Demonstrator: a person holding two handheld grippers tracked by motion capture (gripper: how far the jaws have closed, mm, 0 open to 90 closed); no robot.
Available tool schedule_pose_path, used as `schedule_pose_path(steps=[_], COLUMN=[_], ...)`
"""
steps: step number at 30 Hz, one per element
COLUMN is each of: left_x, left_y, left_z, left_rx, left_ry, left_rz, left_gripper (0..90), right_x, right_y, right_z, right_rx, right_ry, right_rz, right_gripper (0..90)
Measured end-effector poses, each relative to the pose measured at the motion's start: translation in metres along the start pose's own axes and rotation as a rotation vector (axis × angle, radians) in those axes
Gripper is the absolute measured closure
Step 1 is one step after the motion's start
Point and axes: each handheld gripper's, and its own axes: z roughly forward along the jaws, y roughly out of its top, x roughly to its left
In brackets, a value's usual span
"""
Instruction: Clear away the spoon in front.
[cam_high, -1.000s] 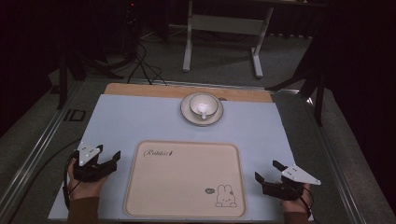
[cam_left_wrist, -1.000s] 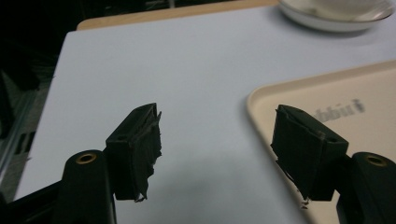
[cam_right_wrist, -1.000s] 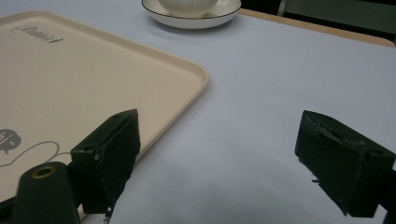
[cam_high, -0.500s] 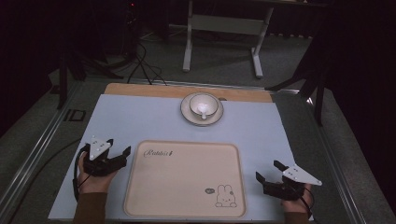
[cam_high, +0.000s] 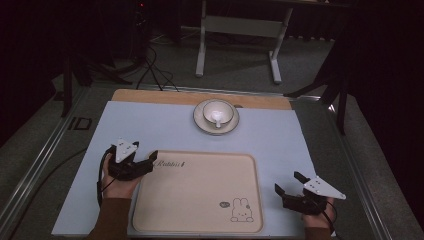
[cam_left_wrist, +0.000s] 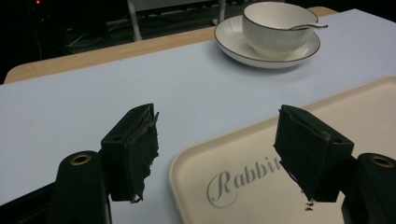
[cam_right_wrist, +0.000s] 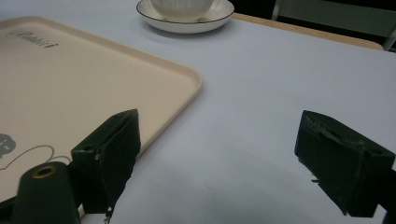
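Two black two-jaw grippers are held low over a pale blue mat-covered surface (cam_high: 150, 130), one at each near side of a cream rectangular plastic tray (cam_high: 200, 192) printed with "Rabbit" lettering and a small rabbit drawing.

The left gripper (cam_high: 142, 166) is gripped by a hand (cam_high: 117, 182) in a brown sleeve, entering from the near edge, and is angled toward the tray's far-left corner. Its jaws are spread wide; in the left gripper view (cam_left_wrist: 217, 154) that rounded corner is seen between them, one jaw over the blue mat, the other over the tray's inner floor. Whether either jaw touches the rim cannot be told.

The right gripper (cam_high: 290, 186) is held near the surface's near-right corner, just beside the tray's right edge, its grey three-cornered plate uppermost. Its jaws are likewise wide apart, clamped on nothing; in the right gripper view (cam_right_wrist: 219, 158) bare blue mat is seen between them, with the tray's (cam_right_wrist: 84, 88) right rim close by the left-hand jaw.

A white ribbed ceramic cup (cam_high: 217, 112) with a spoon resting in it is set on a white saucer (cam_high: 202, 123) near the middle of the far edge, well apart from both grippers and from the tray. Open mat is left between tray and saucer, and along the left and right edges. A strip of bare wood (cam_high: 150, 96) is exposed along the far edge.
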Motion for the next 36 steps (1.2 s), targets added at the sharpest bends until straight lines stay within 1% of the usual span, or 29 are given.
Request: schedule_pose_path(steps=[9,10,11,12,14,15,16,18,22,27,28,29,33,36], left_x=[-0.01,-0.012,-0.012,-0.015,-0.016,-0.019,-0.019,-0.024,-0.027,-0.033,-0.035,-0.035,-0.044,-0.047], left_y=[0.017,0.021,0.021,0.025,0.028,0.032,0.032,0.039,0.045,0.052,0.054,0.054,0.061,0.064], left_z=[0.013,0.016,0.016,0.02,0.022,0.025,0.025,0.03,0.035,0.049,0.054,0.054,0.061,0.066], left_rx=[-0.008,-0.013,-0.013,-0.013,-0.014,-0.016,-0.016,-0.02,-0.022,-0.011,-0.004,-0.004,-0.002,-0.004], left_ry=[-0.019,-0.025,-0.025,-0.028,-0.033,-0.037,-0.037,-0.043,-0.051,-0.06,-0.066,-0.066,-0.086,-0.096], left_rz=[0.017,0.02,0.02,0.027,0.031,0.039,0.039,0.053,0.06,0.067,0.074,0.074,0.089,0.083], left_gripper=[29.4,29.5,29.5,29.5,29.5,29.6,29.5,29.5,29.5,29.1,29.1,28.9,28.9,28.9], right_x=[0.0,0.0,0.0,0.0,0.0,0.0,0.0,0.0,0.0,-0.001,-0.001,-0.001,-0.001,-0.001], right_y=[0.0,0.0,0.0,0.0,0.0,0.0,0.0,0.0,0.0,0.0,0.0,0.0,0.0,0.0], right_z=[0.0,0.0,0.0,0.0,0.0,0.0,0.0,0.0,0.0,0.0,0.0,0.0,0.0,0.0], right_rx=[-0.004,-0.003,-0.003,-0.002,-0.001,-0.001,-0.001,0.0,-0.001,-0.002,-0.002,-0.002,-0.004,-0.004], right_ry=[0.001,0.001,0.001,0.0,0.0,0.002,0.002,0.003,0.002,0.002,0.002,0.002,0.001,0.002], right_rz=[0.001,0.002,0.002,0.0,-0.001,-0.002,-0.002,-0.001,0.0,0.002,0.002,0.002,0.003,0.003], right_gripper=[14.1,14.1,14.1,14.1,14.1,14.1,14.1,14.1,14.1,14.1,14.1,14.1,14.1,14.1])
